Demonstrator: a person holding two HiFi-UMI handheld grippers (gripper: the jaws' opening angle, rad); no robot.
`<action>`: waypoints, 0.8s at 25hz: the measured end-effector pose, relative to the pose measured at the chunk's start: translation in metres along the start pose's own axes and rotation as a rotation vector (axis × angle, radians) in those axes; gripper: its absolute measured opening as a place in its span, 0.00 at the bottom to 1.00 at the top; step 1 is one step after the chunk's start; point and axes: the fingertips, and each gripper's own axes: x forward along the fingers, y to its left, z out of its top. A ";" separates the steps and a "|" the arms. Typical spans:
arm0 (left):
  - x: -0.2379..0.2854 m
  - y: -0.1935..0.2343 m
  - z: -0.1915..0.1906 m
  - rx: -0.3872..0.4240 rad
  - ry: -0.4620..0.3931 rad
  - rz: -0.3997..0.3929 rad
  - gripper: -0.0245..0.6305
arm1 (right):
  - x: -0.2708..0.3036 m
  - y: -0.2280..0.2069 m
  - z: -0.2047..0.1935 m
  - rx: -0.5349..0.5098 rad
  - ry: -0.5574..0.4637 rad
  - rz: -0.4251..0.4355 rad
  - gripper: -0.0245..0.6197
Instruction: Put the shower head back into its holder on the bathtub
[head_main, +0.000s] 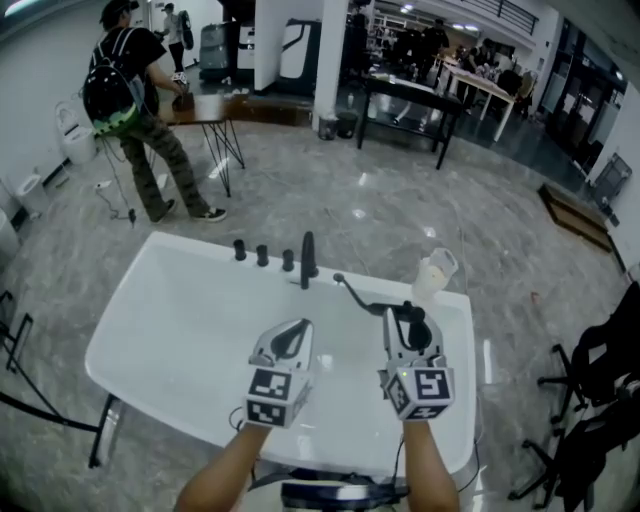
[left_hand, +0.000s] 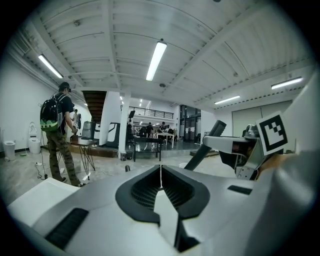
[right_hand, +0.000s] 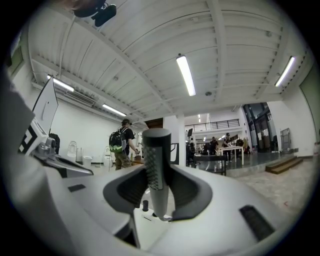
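Shower head (right_hand: 156, 165) — dark, stick-shaped, nubbed texture down one side, upright, clamped between the jaws of the right gripper (head_main: 404, 318) over the bathtub's right part. Thin dark hose (head_main: 352, 293) curves from it to the far rim. Bathtub (head_main: 150, 330) — white, rounded corners. Black knobs (head_main: 262, 256) and tall black post (head_main: 308, 260) on far rim; which is the holder unclear.

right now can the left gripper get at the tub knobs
Probably yes: the left gripper is shut and empty above the tub, and only bare basin lies between it and the knobs on the far rim.
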 end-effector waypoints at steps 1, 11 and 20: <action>-0.001 -0.004 0.001 0.004 0.000 -0.005 0.07 | -0.006 0.002 0.005 -0.003 -0.011 0.001 0.25; -0.007 -0.030 0.007 0.015 -0.010 -0.033 0.07 | -0.048 0.009 0.025 0.013 -0.050 -0.007 0.25; -0.006 -0.033 0.013 0.028 -0.019 -0.042 0.06 | -0.044 0.011 0.025 0.014 -0.049 -0.002 0.25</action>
